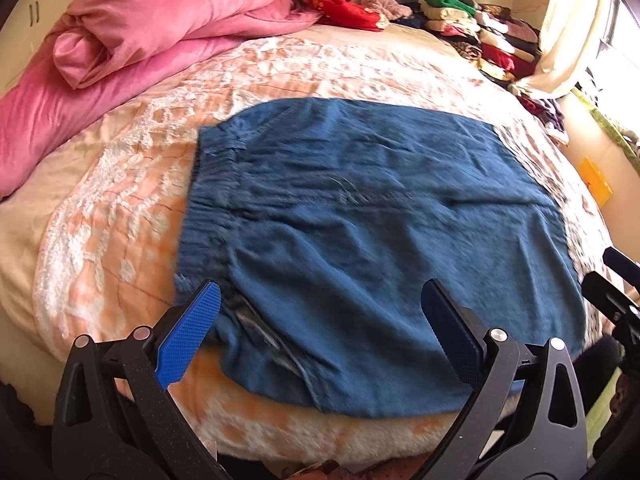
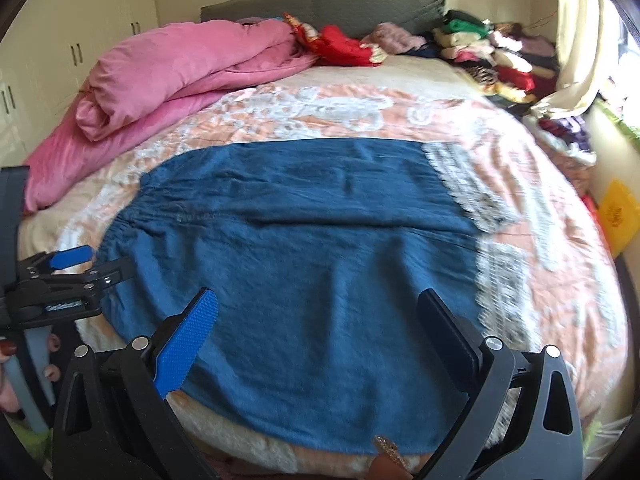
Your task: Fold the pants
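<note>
The left gripper (image 1: 320,300) hung with its jaws spread wide and nothing between them, its blue-padded fingers (image 1: 188,336) poised over the near edge of the blue pants (image 1: 360,232). The right gripper (image 2: 318,308) was spread just as wide and also empty, hovering above the near part of the same garment (image 2: 304,280). Whether either gripper's tips touched the cloth could not be told. In the right wrist view the left gripper (image 2: 76,268) showed at the left edge, beside the waistband end.

The pants lay flat across the near part of the bed, on a peach and white patterned blanket (image 1: 120,184), already doubled over into a broad rectangle. The gathered elastic waistband (image 1: 208,216) was at the left, and the fabric ran rightward to a straight edge (image 2: 452,184). A pocket opening (image 1: 264,336) showed near the left gripper's left finger. The near edge of the pants reached the bed's front rim.

Farther back on the left, a pink quilt (image 1: 152,28) was rolled in a heap on the blanket. Behind it, against the grey headboard (image 2: 320,4), lay red cloth (image 2: 344,46), and to the right a pile of folded clothes (image 2: 496,56) in many colours. A cream curtain (image 2: 572,40) hung at the far right, and white wardrobe doors (image 2: 80,32) stood at the left. A yellow item (image 2: 618,212) sat beside the bed on the right.
</note>
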`<move>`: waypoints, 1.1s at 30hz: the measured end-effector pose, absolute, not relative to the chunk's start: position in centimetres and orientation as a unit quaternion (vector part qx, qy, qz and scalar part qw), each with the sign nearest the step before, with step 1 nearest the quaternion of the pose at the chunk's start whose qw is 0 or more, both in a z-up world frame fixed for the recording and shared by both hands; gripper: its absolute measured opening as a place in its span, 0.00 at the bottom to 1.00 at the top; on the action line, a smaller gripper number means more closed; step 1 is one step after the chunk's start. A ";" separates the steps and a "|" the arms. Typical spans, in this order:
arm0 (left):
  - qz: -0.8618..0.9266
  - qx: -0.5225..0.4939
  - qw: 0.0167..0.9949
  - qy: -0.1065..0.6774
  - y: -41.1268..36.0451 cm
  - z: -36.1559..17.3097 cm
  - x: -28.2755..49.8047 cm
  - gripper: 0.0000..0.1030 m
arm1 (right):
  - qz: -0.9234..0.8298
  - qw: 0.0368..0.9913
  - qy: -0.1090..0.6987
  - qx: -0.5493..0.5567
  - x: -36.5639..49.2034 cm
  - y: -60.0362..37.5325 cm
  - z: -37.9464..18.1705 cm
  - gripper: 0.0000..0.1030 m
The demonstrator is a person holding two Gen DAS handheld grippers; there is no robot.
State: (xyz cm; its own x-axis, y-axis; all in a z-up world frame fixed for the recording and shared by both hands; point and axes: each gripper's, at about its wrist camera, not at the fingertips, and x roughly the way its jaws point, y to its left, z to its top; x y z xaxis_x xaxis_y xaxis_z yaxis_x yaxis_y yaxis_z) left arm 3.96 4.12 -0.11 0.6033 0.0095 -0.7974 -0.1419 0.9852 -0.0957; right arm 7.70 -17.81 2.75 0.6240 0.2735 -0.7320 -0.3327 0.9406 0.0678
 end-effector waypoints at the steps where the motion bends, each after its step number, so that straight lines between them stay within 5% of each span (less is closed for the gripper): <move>1: 0.046 -0.078 0.892 0.444 4.7 -0.1 4.4 0.91 | 0.174 0.899 0.399 -0.040 8.2 -17.4 2.9 0.96; 29: 0.080 -0.063 0.869 0.483 16.8 -4.0 20.0 0.91 | 0.280 0.835 0.421 -0.217 30.2 -1.8 -0.2 0.96; 32: 0.065 -0.047 0.876 0.476 16.1 -4.1 20.3 0.79 | 0.288 0.825 0.432 -0.223 31.7 -0.9 -1.0 0.96; 33: 0.059 -0.043 0.878 0.474 15.9 -4.1 20.3 0.68 | 0.288 0.823 0.434 -0.226 32.0 -0.7 -1.2 0.96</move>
State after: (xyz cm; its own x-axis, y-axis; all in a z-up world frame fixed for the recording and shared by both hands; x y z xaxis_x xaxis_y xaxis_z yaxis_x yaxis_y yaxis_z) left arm 20.32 15.85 -4.10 0.5442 0.0627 -0.8366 -0.1441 0.9894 -0.0196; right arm 32.03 -0.68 -1.23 0.4564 0.2784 -0.8451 -0.6703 0.7322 -0.1208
